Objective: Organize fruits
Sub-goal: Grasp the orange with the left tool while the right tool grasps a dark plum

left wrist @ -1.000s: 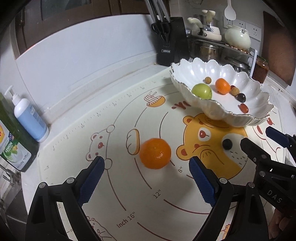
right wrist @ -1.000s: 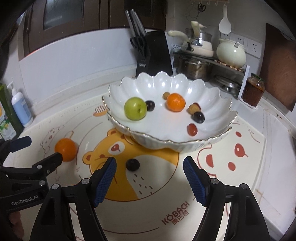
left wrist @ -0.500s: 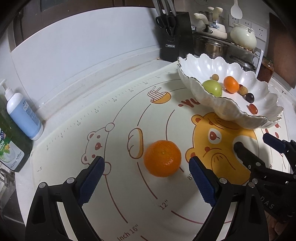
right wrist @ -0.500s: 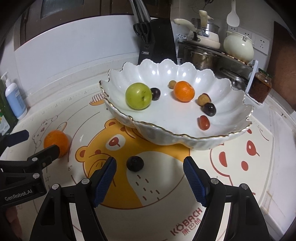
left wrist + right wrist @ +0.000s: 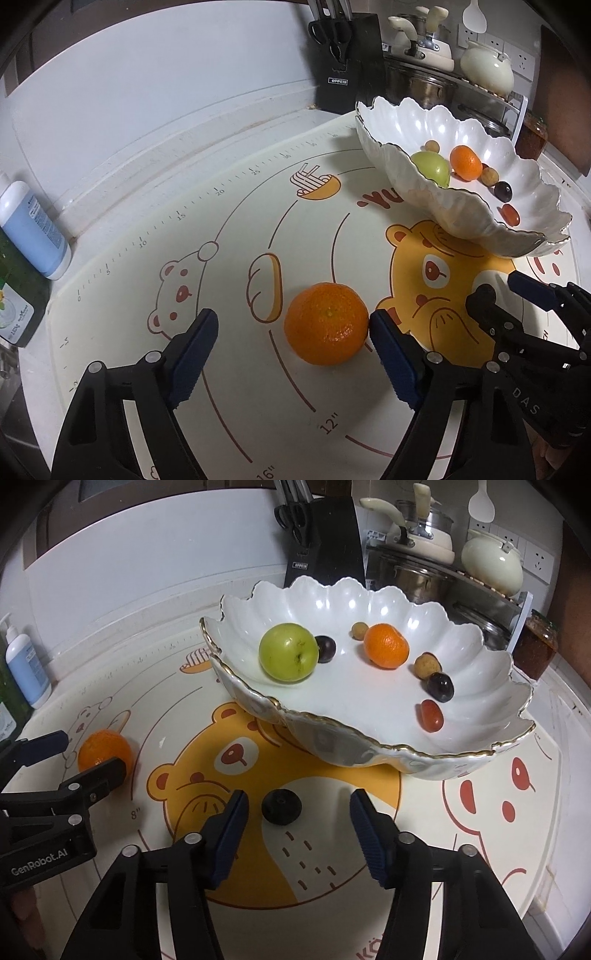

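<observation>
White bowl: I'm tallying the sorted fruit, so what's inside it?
Inside the white bowl: a green apple, an orange, two dark grapes, two small tan fruits and a red one. Nothing shows behind the apple beyond one grape.

Both grippers are built of black plastic arms, studded with silver screws and tipped with ribbed blue pads (image 5: pixel 393 360). "GenRobot.AI" is printed in white on the left gripper (image 5: pixel 48 775); "DAS" is printed on the right gripper (image 5: pixel 517 295).

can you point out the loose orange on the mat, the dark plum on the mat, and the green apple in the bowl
loose orange (image 5: pixel 327 328): left wrist view, middle of its peel.
dark plum (image 5: pixel 281 807): right wrist view, top of the fruit.
green apple (image 5: pixel 288 652): right wrist view, middle of its near side.
</observation>
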A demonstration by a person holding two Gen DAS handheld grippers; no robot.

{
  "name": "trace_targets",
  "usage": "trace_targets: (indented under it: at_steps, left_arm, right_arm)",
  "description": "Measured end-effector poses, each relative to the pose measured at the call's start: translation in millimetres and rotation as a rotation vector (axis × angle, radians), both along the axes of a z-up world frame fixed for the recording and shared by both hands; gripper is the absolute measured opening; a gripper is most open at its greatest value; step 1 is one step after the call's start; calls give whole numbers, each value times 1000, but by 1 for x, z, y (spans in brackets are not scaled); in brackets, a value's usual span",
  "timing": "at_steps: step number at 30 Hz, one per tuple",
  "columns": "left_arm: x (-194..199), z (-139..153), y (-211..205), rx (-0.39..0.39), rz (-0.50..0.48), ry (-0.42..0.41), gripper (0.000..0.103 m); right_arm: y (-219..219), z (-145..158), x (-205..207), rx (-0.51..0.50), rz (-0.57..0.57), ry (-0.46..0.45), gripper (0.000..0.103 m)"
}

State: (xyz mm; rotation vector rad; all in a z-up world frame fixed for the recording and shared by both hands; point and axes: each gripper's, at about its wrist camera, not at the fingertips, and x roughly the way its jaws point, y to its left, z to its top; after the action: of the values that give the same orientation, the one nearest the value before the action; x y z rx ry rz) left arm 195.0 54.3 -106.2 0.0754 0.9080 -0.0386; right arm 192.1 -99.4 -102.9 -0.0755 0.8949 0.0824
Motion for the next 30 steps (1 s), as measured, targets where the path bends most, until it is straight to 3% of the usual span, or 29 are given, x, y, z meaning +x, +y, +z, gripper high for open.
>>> trace_targets:
  at_steps: [5, 10, 15, 30]
  left_arm:
    - [1, -5, -2, -4, -13, 19, 76]
    - [1, -9, -4, -30, -36, 39, 60]
    - [-1, -8, -10, -41, -61, 43, 45]
    - [-12, 8, -15, -29, -51, 16, 44]
  right_arm:
    - [1, -1, 1, 14, 18, 7, 44]
    - [7, 0, -1, 26, 62, 7, 24]
    - [6, 0, -1, 44, 64, 8, 23]
    - [2, 10, -9, 72, 58, -16, 23]
